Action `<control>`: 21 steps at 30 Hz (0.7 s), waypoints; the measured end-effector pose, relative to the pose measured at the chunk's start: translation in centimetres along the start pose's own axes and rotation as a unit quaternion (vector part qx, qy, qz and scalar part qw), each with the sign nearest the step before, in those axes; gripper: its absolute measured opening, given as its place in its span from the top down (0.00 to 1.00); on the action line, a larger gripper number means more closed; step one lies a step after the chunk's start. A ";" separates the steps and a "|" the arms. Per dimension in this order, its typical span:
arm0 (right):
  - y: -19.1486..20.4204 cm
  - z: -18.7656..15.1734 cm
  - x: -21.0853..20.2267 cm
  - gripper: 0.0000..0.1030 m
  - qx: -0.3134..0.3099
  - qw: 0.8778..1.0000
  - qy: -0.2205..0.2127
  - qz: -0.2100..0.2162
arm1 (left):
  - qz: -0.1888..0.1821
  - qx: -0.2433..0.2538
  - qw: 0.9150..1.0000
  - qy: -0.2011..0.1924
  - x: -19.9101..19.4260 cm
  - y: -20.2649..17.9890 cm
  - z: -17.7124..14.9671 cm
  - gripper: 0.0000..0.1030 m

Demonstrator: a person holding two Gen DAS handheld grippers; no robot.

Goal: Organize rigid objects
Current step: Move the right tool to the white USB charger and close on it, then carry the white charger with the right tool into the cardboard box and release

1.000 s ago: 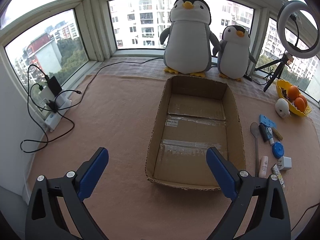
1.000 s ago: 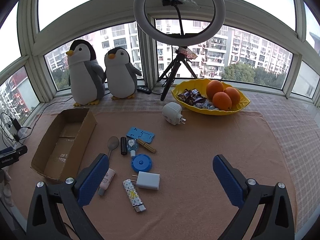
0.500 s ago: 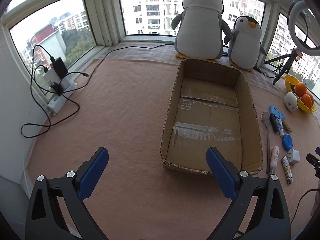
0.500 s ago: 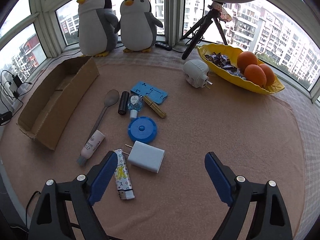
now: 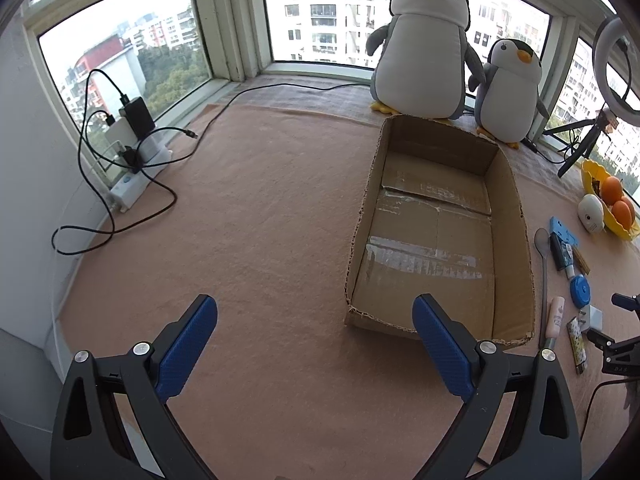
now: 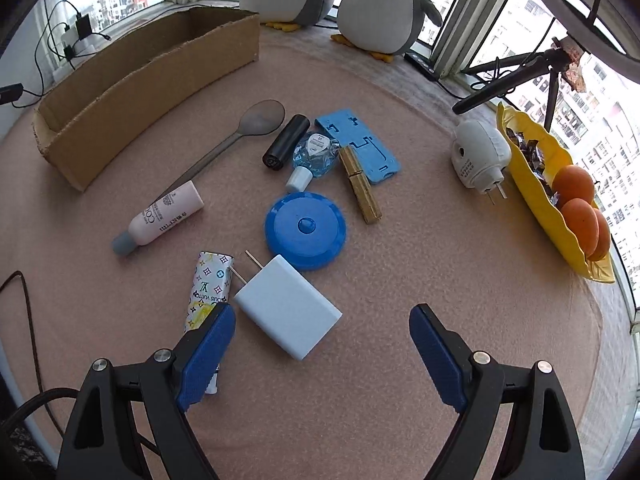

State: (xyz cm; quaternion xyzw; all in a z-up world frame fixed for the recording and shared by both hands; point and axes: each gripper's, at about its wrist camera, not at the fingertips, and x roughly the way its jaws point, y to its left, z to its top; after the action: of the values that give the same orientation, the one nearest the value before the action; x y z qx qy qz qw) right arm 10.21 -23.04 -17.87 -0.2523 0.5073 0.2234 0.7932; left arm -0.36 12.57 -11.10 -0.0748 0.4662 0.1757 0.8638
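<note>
The right gripper (image 6: 320,332) hangs low over the scattered items with its blue-padded jaws apart and nothing between them, though they have just been closing a little from their widest. Just ahead of it, and slightly toward its left finger, lies the flat white rectangular wall charger (image 6: 289,307) on the peach cloth (image 6: 440,260). The charger's long axis runs on a diagonal, from its two metal prongs at the upper left down to its far corner at the lower right, so it sits skewed to the line across the jaws. My judgement is that the coming grasp turns on that skew: the jaws need to straddle the charger's narrower width, which calls for a small shift left and forward and perhaps a roll of the wrist. Just beside the charger's prong end lies a slim patterned white tube (image 6: 209,289), partly hidden by the left finger, and the round blue plastic case (image 6: 306,225) sits close behind — both could be nudged. The left gripper (image 5: 314,344) is also wide apart and empty, hovering beside the near end of the open brown cardboard box (image 5: 516,240), the likely destination — well apart from the charger, so the right hand is clearly nearer.
</note>
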 end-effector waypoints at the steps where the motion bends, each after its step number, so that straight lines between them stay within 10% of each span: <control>1: 0.0 0.2 0.2 0.17 -0.008 1.000 0.002 0.000 | 0.001 -0.002 1.000 0.000 0.0 0.1 -0.1 0.05; 12: -0.8 1.0 1.7 0.61 -0.001 0.999 0.022 0.050 | 0.006 -0.009 1.000 0.007 0.1 0.0 -0.4 0.05; 21: -0.7 -0.7 0.6 0.69 0.075 0.996 0.000 0.051 | -0.006 0.003 1.000 0.007 0.9 -0.7 0.3 0.05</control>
State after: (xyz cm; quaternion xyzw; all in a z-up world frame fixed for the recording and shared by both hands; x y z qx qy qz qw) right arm 10.39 -23.92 -18.51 -0.1657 0.5345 0.2251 0.7976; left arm 0.60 12.23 -11.68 -0.0759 0.4725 0.1688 0.8617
